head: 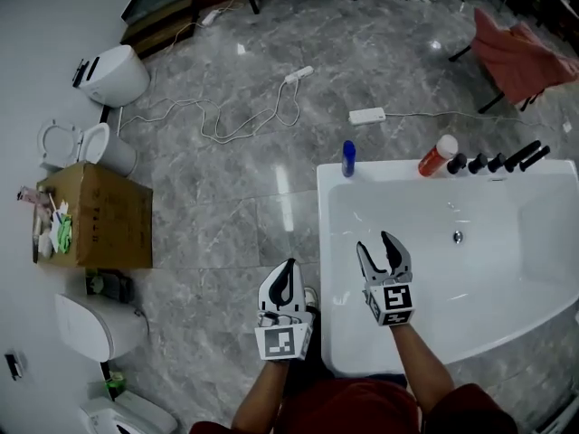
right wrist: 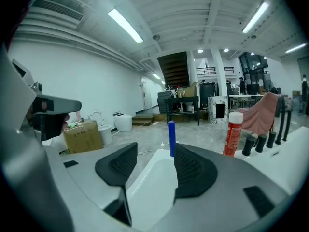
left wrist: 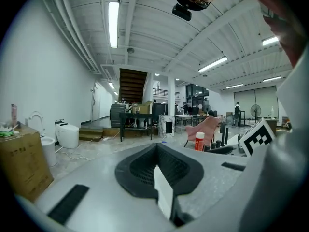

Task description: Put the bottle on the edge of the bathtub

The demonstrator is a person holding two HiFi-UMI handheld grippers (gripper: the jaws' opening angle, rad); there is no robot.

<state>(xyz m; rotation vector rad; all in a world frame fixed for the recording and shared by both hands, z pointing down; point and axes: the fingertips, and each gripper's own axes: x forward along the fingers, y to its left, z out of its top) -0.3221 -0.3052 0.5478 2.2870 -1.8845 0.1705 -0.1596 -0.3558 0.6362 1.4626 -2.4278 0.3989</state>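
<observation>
A slim blue bottle (head: 348, 158) stands upright on the far left corner of the white bathtub's rim (head: 323, 242). A red bottle (head: 438, 155) with a white cap stands further right on the far rim, beside black tap fittings (head: 498, 162). My right gripper (head: 375, 242) hovers open and empty over the tub's near left part. In its own view the blue bottle (right wrist: 171, 138) shows far ahead between the open jaws of the right gripper (right wrist: 155, 151), and the red bottle (right wrist: 233, 133) is to the right. My left gripper (head: 288, 268) is shut and empty over the floor beside the tub; the left gripper (left wrist: 157, 151) shows its pads together.
A cardboard box (head: 95, 217) and toilets (head: 113, 73) line the left wall. White cables and a power strip (head: 366, 116) lie on the grey floor beyond the tub. A chair with red cloth (head: 520, 57) stands at the back right.
</observation>
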